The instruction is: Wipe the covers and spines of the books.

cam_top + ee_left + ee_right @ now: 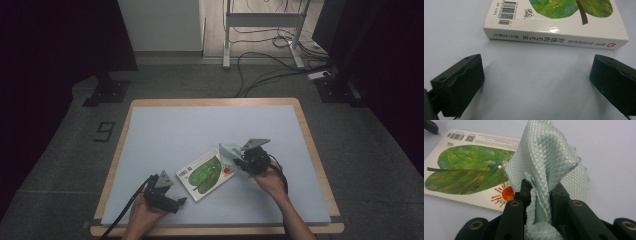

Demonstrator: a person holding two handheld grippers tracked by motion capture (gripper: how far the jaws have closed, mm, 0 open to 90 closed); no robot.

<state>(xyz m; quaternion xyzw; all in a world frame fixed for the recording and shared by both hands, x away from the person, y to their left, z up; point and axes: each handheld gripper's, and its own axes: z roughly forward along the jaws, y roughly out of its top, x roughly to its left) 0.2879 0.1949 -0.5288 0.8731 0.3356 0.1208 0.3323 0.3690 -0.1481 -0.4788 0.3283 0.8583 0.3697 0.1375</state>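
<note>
**A:** Two things in play. My right gripper (541, 192) has its jaws clamped on a pale green cloth (549, 162), bunched between the pads, at about 4 o'clock from table centre. The cloth's free end drapes onto the corner of the book (205, 175), by the printed sun.

**B:** Handling notes on the cloth?

**A:** I judge it light, limp and quilted, so it should not slip. It will fold and drag rather than push, so grip it at a bunched fold, as I do now.

**B:** And the book?

**A:** Thin, stiff, glossy cover, probably slick. It lies flat at 6 o'clock of centre, spine toward my left gripper (536, 82). That gripper's jaws stand wide and empty just short of the spine. If needed, I'd pin the book at the spine edge.

**B:** Surface, room?

**A:** Pale blue mat (200, 130) on a wood-rimmed table (310, 145); it looks smooth, with modest friction. Grey floor beyond, cables (260, 70) and a white metal frame (265, 20) at 12 o'clock, dark curtains either side.
</note>
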